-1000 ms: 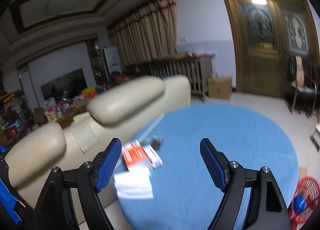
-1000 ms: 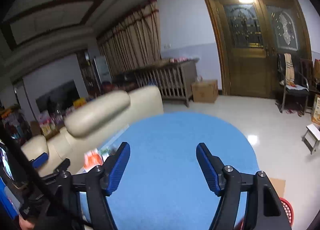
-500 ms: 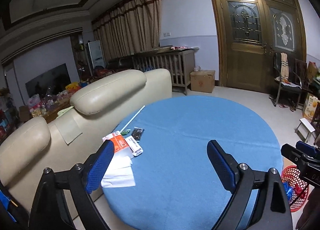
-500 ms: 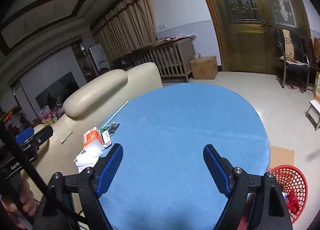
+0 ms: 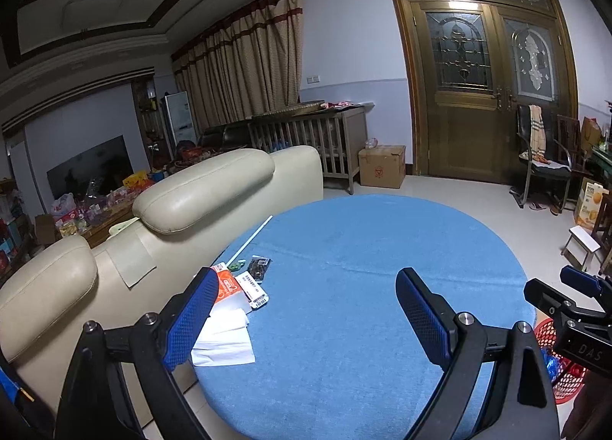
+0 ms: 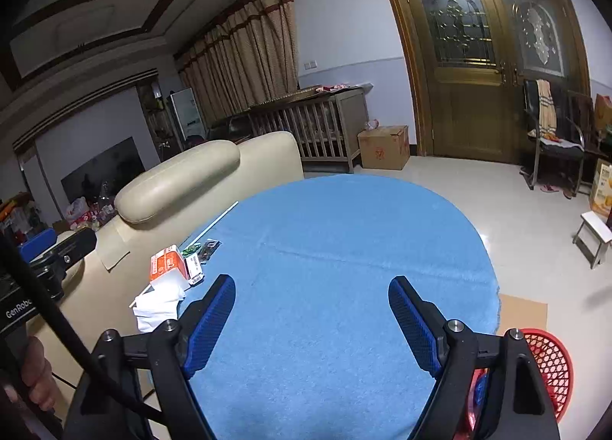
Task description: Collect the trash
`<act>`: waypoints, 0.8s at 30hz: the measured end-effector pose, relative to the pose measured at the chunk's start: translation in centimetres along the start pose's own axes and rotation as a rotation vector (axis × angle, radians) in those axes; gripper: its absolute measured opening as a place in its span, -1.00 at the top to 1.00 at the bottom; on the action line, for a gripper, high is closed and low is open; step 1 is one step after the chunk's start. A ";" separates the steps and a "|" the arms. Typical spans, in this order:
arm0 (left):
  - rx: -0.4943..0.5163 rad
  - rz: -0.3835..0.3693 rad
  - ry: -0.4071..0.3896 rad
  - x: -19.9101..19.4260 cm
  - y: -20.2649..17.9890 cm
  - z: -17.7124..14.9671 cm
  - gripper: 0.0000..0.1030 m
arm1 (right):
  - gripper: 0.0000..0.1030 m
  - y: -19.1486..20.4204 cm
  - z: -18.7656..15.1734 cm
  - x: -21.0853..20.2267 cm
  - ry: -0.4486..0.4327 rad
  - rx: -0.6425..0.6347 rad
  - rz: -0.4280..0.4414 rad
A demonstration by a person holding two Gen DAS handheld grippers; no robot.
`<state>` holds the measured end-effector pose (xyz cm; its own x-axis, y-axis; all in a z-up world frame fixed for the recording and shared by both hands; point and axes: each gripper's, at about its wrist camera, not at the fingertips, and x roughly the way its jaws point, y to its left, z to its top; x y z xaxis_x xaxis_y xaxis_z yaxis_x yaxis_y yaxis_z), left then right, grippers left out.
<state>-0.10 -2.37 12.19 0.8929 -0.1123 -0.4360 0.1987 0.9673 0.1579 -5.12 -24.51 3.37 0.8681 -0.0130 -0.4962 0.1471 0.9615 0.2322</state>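
On the left edge of the round blue table [image 5: 363, 287] a small heap of trash lies together: one white straw [image 5: 250, 239], one orange box [image 5: 225, 285], two dark wrappers [image 5: 259, 268], one barcoded slip [image 5: 252, 291] and, as far as I can tell, two sheets of white paper [image 5: 223, 340]. The left gripper [image 5: 302, 319] hangs just beside the paper, jaws spread and empty. The right gripper [image 6: 311, 319] is over bare cloth, also spread and empty. One red basket [image 6: 550, 363] stands on the floor at the right, with some items inside. My judgement: a reach for the heap is in hand; next, lower the left gripper onto one piece and close.
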 end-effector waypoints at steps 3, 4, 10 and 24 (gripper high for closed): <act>0.010 -0.016 0.010 0.1 -0.3 -0.3 -0.82 | -0.65 -0.1 0.0 -0.1 -0.003 -0.002 -0.006; 0.013 -0.019 0.015 0.3 -0.4 -0.4 -0.82 | -0.65 -0.1 0.0 -0.1 -0.002 -0.002 -0.008; 0.024 -0.045 0.047 0.8 -1.1 -0.9 -0.82 | -0.65 -0.5 -0.3 -0.2 -0.002 -0.010 -0.029; 0.019 -0.056 0.052 0.6 -1.5 -0.8 -0.82 | -0.65 -0.5 -0.3 -0.5 -0.001 -0.021 -0.039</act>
<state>-0.24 -3.74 10.96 0.8583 -0.1536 -0.4896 0.2555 0.9554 0.1484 -5.76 -24.87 3.30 0.8623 -0.0510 -0.5039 0.1709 0.9658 0.1947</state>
